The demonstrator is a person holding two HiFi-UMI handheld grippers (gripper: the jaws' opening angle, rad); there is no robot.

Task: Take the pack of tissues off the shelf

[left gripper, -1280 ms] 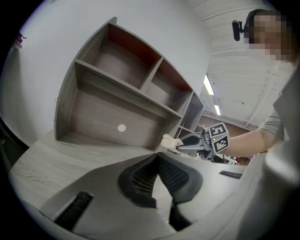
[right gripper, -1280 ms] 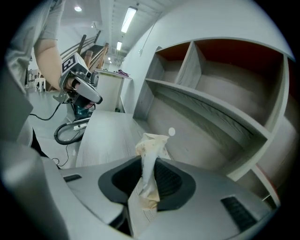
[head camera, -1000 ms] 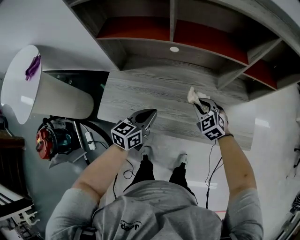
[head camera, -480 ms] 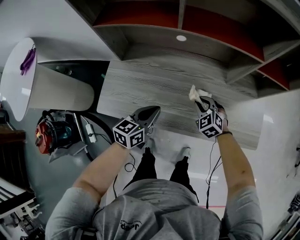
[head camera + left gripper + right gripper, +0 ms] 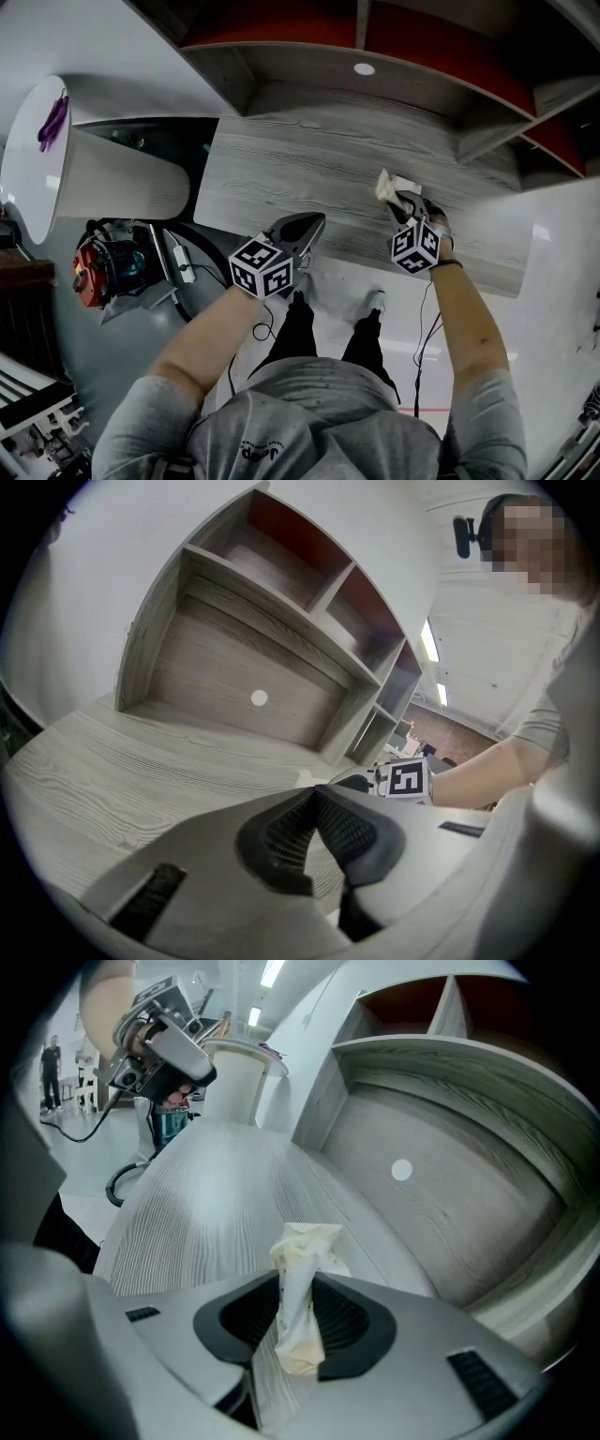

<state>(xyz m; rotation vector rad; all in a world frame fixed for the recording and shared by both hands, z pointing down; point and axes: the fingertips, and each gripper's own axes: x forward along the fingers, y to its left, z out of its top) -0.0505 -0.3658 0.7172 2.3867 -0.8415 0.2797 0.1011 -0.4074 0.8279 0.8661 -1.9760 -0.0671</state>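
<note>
Now R gripper (image 5: 403,201) over grey wood-grain desk top (image 5: 291,169), near front edge, well clear of shelf unit (image 5: 281,66) behind. Its jaws opening, crumpled pale pack of tissues (image 5: 302,1251) upright btwn them, pinched. L gripper (image 5: 306,225) pressed together, empty, at front edge; open stretch of desk btwn grippers.
</note>
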